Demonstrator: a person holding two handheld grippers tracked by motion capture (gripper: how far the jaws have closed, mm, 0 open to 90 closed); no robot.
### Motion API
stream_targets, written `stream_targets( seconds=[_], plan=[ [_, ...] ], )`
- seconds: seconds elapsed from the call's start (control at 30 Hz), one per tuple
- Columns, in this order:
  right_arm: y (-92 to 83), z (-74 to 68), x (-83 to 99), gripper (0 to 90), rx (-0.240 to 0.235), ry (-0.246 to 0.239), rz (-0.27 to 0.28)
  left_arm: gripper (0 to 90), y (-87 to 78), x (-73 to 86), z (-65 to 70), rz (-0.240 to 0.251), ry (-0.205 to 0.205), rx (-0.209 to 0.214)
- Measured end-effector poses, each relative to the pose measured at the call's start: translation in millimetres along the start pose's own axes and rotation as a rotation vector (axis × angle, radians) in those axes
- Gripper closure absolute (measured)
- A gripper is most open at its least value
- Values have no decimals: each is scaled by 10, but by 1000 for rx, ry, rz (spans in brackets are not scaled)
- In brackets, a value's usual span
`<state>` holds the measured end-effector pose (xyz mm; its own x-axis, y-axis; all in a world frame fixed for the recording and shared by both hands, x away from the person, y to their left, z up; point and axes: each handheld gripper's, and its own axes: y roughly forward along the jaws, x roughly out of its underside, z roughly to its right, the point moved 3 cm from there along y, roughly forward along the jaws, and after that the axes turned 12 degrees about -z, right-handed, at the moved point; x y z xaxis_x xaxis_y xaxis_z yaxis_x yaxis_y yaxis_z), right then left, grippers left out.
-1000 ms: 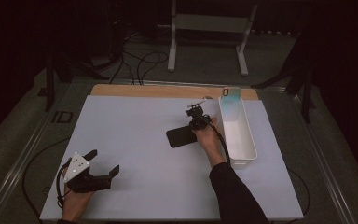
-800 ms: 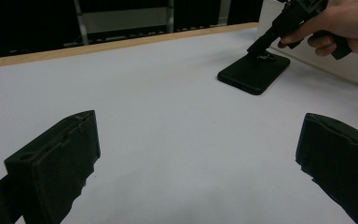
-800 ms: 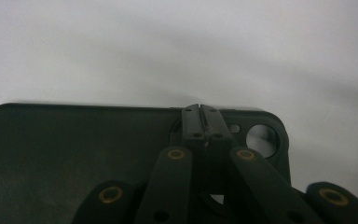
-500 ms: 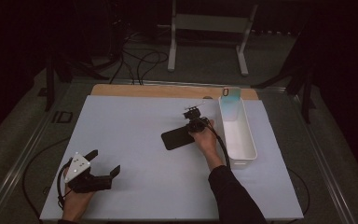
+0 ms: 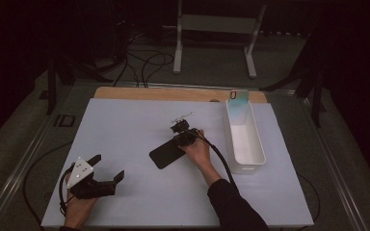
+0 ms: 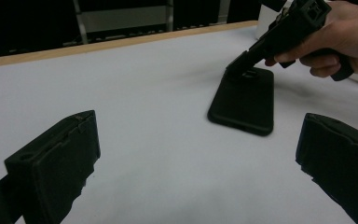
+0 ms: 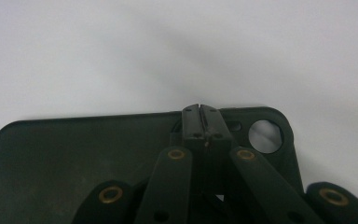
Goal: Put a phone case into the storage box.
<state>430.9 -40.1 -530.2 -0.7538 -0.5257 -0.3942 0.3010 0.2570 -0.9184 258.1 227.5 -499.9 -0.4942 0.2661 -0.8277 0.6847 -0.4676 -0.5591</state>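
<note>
Your white bin at the mat's right looks empty. Your right gripper presses closed jaws onto the black case mid-mat, its camera hole visible close up. Your left gripper gapes, holding nothing.

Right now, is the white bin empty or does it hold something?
Empty, as far as the high view shows: the white bin has a bare pale floor. The black phone case lies outside it on the table.

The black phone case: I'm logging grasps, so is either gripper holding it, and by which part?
The right gripper, jaws shut, presses on the phone case at its camera-hole end; whether it grips it cannot be told. The left gripper is open, holding nothing.
</note>
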Motion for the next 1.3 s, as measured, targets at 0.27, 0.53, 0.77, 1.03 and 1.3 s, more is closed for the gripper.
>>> stream_targets(
  seconds=[0.27,0.53,0.77,1.03,1.3],
  plan=[
    [-44,-59,4,877,1,-18,25,0,-5,1,-10,4,-2,0],
    [-456,-21,47,811,30,-64,134,0,0,2,-4,0,0,-2],
    [-1086,164,311,657,10,-69,302,0,1,2,1,-1,-2,-3],
    [-1528,375,827,456,-7,-74,455,0,-1,1,-3,0,-4,-7],
    [-1666,562,1468,156,25,-19,585,0,-20,-10,-26,7,-16,-14]
  ],
)
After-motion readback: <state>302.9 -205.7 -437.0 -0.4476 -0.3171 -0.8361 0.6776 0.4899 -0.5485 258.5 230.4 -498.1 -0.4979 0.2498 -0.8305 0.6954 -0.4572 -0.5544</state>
